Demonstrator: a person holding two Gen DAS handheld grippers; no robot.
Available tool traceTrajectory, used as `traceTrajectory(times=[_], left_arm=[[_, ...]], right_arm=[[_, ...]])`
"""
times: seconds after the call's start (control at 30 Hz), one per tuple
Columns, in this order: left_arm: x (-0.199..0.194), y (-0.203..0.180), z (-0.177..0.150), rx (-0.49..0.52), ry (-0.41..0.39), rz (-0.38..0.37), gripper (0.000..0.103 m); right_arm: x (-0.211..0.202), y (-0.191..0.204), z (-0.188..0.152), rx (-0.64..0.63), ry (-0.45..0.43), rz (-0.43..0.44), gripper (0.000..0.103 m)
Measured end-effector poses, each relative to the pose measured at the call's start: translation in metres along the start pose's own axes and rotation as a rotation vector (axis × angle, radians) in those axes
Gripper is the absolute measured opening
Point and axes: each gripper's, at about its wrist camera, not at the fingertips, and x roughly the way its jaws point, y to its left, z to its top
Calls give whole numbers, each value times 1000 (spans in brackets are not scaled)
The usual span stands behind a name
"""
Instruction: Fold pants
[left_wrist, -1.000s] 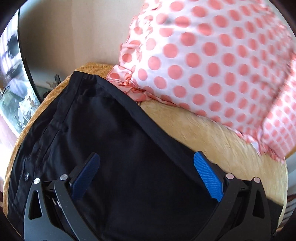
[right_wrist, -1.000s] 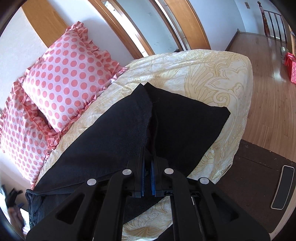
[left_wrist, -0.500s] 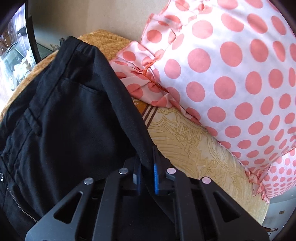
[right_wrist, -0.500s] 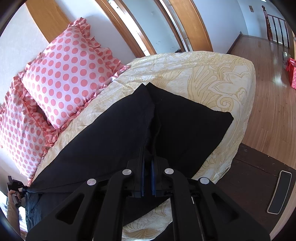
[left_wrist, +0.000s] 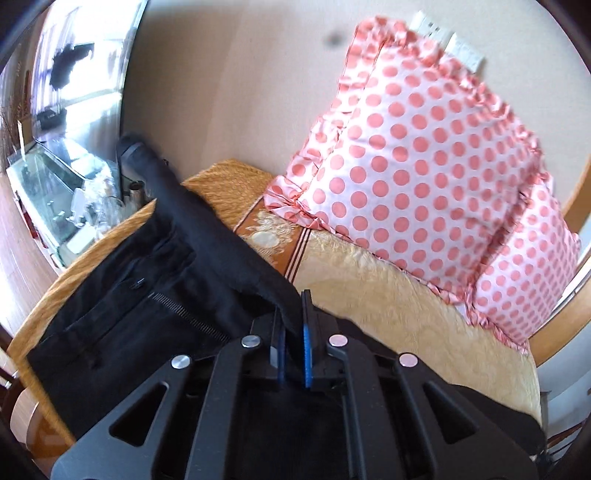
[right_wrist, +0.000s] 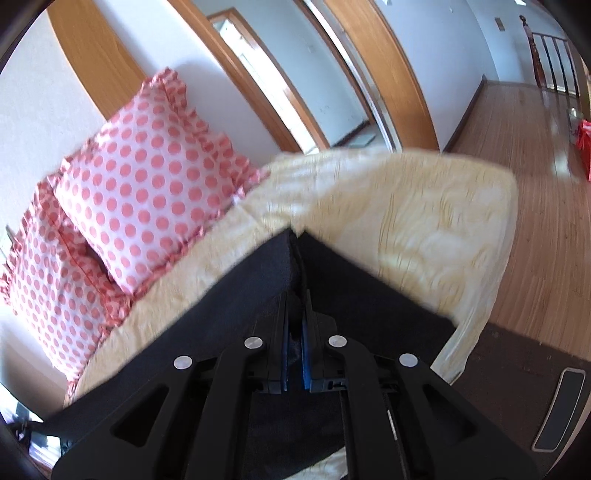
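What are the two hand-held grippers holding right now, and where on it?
Both grip the black pants. The left hand-held gripper pinches the waistband edge near the zipper; the right hand-held gripper pinches fabric at the leg end.

My left gripper (left_wrist: 293, 332) hides the bit of pants (left_wrist: 155, 280) pinched between its pads, and its frame blocks the fabric nearer to me. Same story on the right gripper (right_wrist: 295, 332): can't see the pinched fold, and the near leg ends are behind the frame. The bedspread (right_wrist: 424, 206) is smeared by motion blur on the right wrist view, pattern unreadable. The far-left clutter on the glass shelf (left_wrist: 55, 177) is too small and warped to identify. The second pillow (right_wrist: 48, 266) is partly tucked behind the first.
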Motion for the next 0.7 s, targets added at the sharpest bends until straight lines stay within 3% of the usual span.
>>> traceTrajectory(times=[0.1,0.2,0.37,0.43,0.47,0.5,0.57,0.7], left_arm=[[-28,9,-32,-22,-45,5,6],[-50,20,-85,-12,-83,73,7],[-46,52,-137,-96,-33,102,7],[-46,62,-145,-117,-34,107,14],[-48,67,-148,-139,-45,102,30],[-51,73,-148,-176,-63,108,55],[-59,86,-147,-241,-100,104,73],[-61,120,-131,-377,-97,19,76]], right_arm=[[-10,-2,9,-3,-32,-8,5],[-12,-8,7,3,-21,-35,5],[-3,-23,-2,36,20,-60,5],[-2,-24,-3,38,26,-60,5],[-1,-24,-3,37,28,-60,5],[-1,-24,-3,35,28,-58,5],[-2,-23,-3,34,28,-57,5],[1,-23,-3,32,37,-59,5]])
